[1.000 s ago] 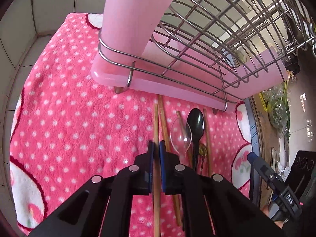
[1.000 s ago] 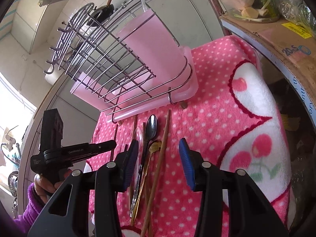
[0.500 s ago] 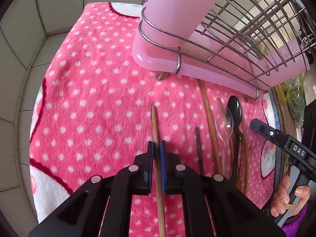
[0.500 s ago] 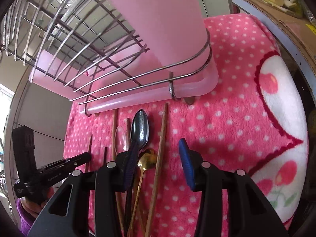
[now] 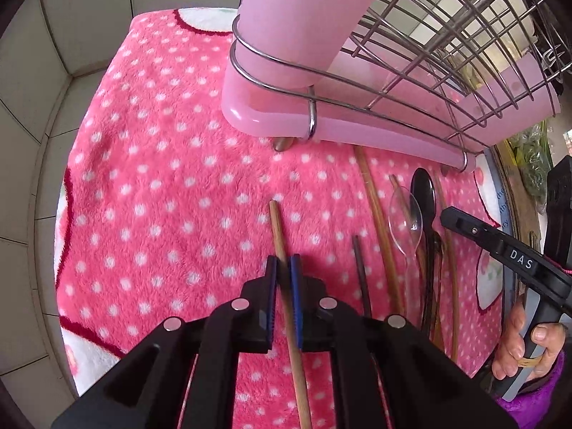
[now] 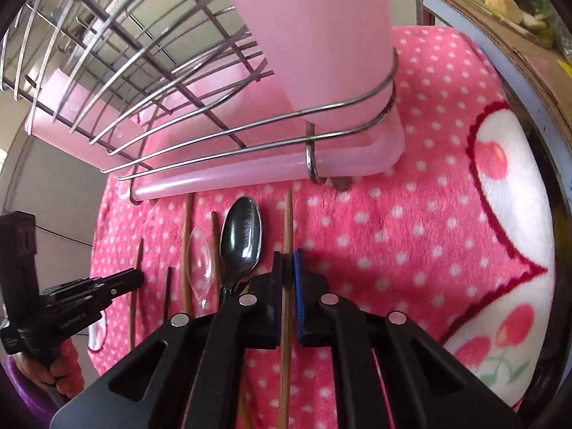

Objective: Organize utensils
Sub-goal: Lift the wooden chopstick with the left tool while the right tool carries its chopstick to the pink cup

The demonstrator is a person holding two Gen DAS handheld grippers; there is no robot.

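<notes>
Now each gripper, left point(image 5: 281, 268) and right point(image 6: 287, 264), tight on a chopstick point(image 5: 278, 228), beside pink rack point(image 6: 250, 175).

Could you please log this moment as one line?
left gripper: shut on chopstick | right gripper: just closed on another chopstick

Both wrist views look steeply down (close) at the pink cloth point(image 5: 161, 196).

Left gripper point(image 5: 282, 268) clamped; right gripper point(image 6: 287, 268) fingers just closed, angled downward
</notes>
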